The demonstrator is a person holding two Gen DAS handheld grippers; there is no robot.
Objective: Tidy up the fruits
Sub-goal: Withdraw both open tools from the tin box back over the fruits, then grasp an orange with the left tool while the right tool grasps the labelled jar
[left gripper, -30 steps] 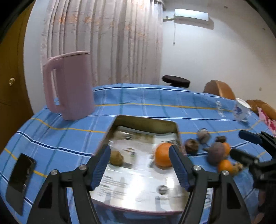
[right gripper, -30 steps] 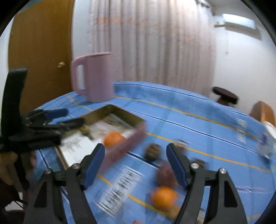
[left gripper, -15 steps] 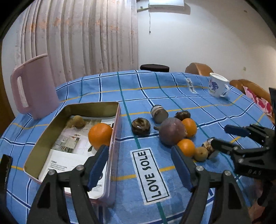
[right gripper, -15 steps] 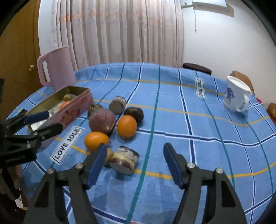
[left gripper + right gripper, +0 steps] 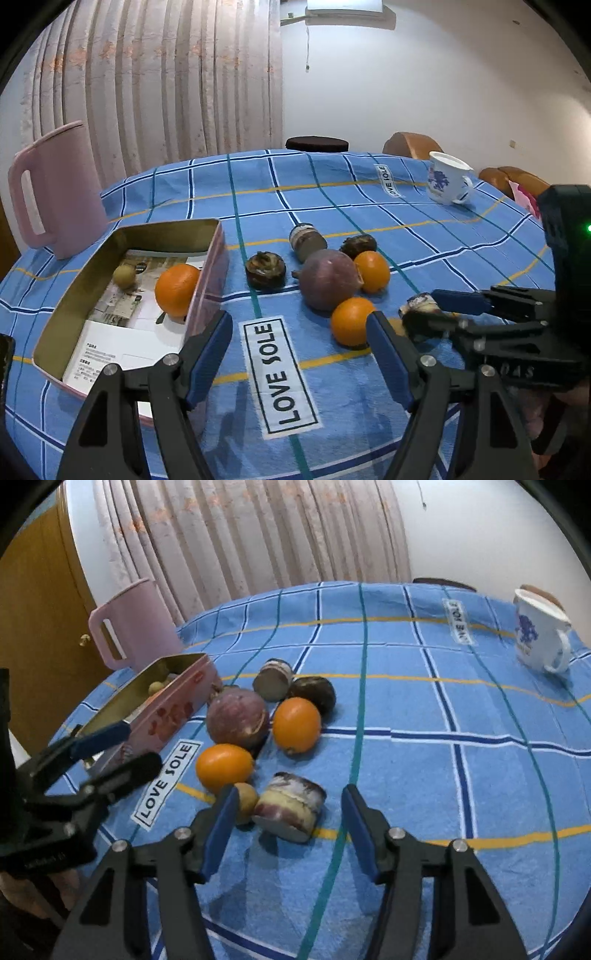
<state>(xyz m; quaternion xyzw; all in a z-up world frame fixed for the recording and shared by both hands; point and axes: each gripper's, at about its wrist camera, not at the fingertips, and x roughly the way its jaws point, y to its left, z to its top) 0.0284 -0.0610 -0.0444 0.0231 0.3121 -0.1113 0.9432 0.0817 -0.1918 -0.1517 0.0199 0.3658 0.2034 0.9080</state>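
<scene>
A metal tin (image 5: 173, 236) (image 5: 173, 698) holds an orange (image 5: 176, 289) and a small yellow-green fruit (image 5: 124, 275). To its right on the blue cloth lie a large purple fruit (image 5: 327, 278) (image 5: 236, 718), two oranges (image 5: 372, 271) (image 5: 350, 320) (image 5: 296, 723) (image 5: 224, 766), two dark fruits (image 5: 265, 270) (image 5: 359, 244), a small yellow fruit (image 5: 246, 800) and two cut purple pieces (image 5: 307, 240) (image 5: 290, 806). My left gripper (image 5: 299, 354) is open above the cloth in front of the pile. My right gripper (image 5: 288, 830) is open, its jaws on either side of the near cut piece.
A pink jug (image 5: 55, 192) (image 5: 135, 624) stands behind the tin. A white mug with blue flowers (image 5: 447, 182) (image 5: 537, 635) stands at the far right. A dark phone edge (image 5: 5, 354) shows at the left. Curtains and a wooden door lie beyond the table.
Both grippers swung right from the tin toward the fruit pile. The right gripper came closer to the near cut piece, which now lies between its open jaws.
</scene>
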